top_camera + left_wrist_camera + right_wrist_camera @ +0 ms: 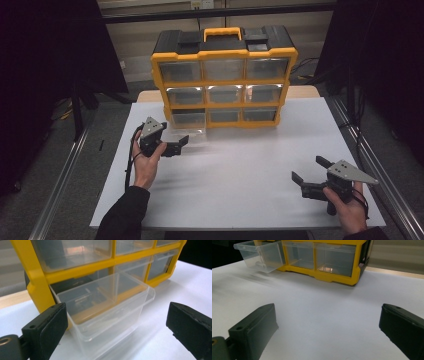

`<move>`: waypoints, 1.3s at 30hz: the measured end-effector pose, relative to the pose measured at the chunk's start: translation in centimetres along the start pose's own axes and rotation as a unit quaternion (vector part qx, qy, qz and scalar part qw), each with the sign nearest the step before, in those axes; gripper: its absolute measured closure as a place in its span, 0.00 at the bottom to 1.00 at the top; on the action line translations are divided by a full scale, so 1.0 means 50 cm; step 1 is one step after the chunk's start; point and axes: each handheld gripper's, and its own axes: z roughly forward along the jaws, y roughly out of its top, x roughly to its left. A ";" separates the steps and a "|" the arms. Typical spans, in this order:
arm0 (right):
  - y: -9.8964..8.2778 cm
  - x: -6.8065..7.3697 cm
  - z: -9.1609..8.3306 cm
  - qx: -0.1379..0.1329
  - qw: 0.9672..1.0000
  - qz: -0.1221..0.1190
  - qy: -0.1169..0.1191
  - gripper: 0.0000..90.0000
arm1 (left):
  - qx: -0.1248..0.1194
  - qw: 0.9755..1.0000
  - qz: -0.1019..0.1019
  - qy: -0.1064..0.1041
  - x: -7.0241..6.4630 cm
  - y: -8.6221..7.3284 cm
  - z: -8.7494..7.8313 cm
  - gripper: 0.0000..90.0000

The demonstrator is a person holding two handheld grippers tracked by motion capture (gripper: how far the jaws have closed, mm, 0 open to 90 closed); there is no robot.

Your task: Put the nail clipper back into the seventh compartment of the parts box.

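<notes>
A yellow and black drawer cabinet with clear drawers stands at the back of the white table. Its bottom-left drawer is pulled out partway. In the left gripper view this clear drawer sits just ahead of my left gripper, whose jaws are wide apart and do not touch it. From above, my left gripper is open just in front of the drawer. My right gripper is open near the table's front right, holding nothing. In its own view the right gripper faces the cabinet and the drawer.
The cabinet has a yellow carry handle on top. The other drawers are pushed in. Metal rails run along both sides of the table. Bare white tabletop lies between the two grippers.
</notes>
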 end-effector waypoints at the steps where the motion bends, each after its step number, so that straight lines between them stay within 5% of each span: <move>1: 0.000 0.000 0.000 0.000 1.000 0.000 0.000 0.01 | -0.003 1.000 0.002 0.004 -0.001 -0.003 -0.003 0.04; 6: 0.000 0.001 -0.001 0.001 1.000 0.000 0.001 0.01 | -0.008 1.000 -0.003 -0.001 -0.010 -0.026 -0.007 0.04; 12: 0.000 0.001 -0.001 0.001 1.000 -0.001 0.000 0.01 | 0.000 1.000 0.005 0.029 -0.021 -0.053 -0.021 0.04; 21: 0.000 0.001 0.000 0.001 1.000 -0.001 0.001 0.01 | -0.010 1.000 -0.011 0.018 -0.026 -0.069 -0.045 0.04; 28: 0.002 0.001 0.003 0.001 1.000 0.005 -0.004 0.01 | -0.011 0.999 0.001 0.035 -0.031 -0.085 -0.069 0.04; 39: 0.003 0.002 0.006 0.000 1.000 0.001 0.001 0.01 | -0.026 0.999 -0.030 0.029 -0.037 -0.114 -0.105 0.04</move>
